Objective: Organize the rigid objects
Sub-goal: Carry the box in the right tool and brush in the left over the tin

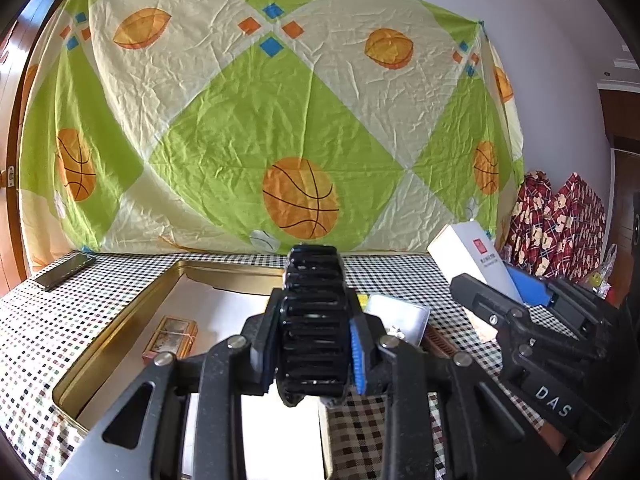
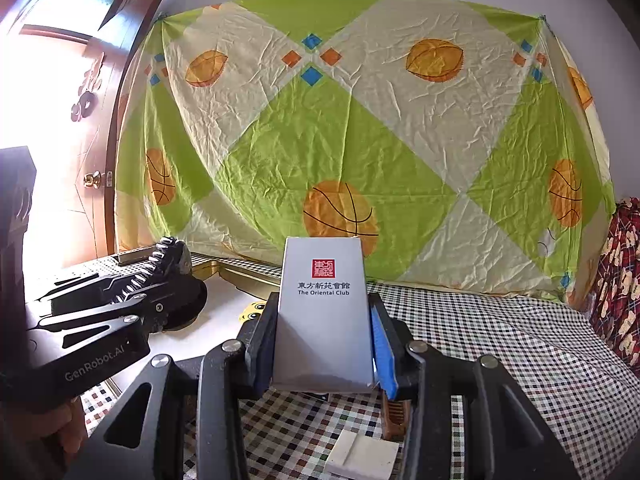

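Note:
My left gripper [image 1: 313, 350] is shut on a black ribbed round object [image 1: 313, 320], held upright above the gold tin [image 1: 120, 320]. In the right wrist view this left gripper [image 2: 160, 280] shows at the left with the same toothed black object [image 2: 168, 264]. My right gripper [image 2: 324, 340] is shut on a tall white box [image 2: 324, 308] with a red seal and the print "The Oriental Club", held above the checked tablecloth [image 2: 500, 340]. The left wrist view shows the right gripper [image 1: 516, 292] at the right, carrying the white box [image 1: 472, 256].
Inside the gold tin lies a small gold-edged box [image 1: 172, 336]. A silvery flat packet [image 1: 396, 316] and a brown comb [image 2: 394, 416] lie on the cloth, with a white block [image 2: 362, 456] near the front. A dark flat bar [image 1: 66, 272] rests at the far left. A patterned sheet [image 1: 280, 120] hangs behind.

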The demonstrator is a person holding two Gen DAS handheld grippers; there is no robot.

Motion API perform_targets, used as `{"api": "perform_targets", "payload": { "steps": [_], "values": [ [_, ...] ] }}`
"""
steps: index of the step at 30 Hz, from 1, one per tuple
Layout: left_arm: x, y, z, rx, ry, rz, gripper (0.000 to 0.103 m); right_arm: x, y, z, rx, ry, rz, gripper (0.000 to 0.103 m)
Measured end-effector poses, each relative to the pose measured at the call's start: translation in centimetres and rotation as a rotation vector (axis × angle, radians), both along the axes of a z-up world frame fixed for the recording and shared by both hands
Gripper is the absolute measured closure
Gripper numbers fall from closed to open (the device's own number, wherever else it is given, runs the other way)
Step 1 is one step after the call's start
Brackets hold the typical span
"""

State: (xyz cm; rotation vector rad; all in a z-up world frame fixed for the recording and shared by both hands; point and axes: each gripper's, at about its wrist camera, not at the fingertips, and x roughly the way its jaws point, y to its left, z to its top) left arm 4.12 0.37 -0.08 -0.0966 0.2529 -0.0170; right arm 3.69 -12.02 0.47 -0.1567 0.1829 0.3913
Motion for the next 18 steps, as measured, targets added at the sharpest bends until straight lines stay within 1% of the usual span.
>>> {"api": "perform_targets", "payload": {
  "steps": [3,14,18],
  "values": [
    [0.0,0.6,0.0,-0.009,0.006,0.007,0.076,-0.1,0.5,0.0,0.007,0.005,0.016,0.059],
    [-0.3,2.3,0.1,-0.022,0.015,0.024,0.076,-0.1,2.9,-0.2,-0.023,0.007,0.052,0.059],
    [-0.4,2.8,0.1,-0.015,0.019,0.032,0.076,0.0,3.6,-0.2,-0.029,0.01,0.064,0.059]
  ]
}}
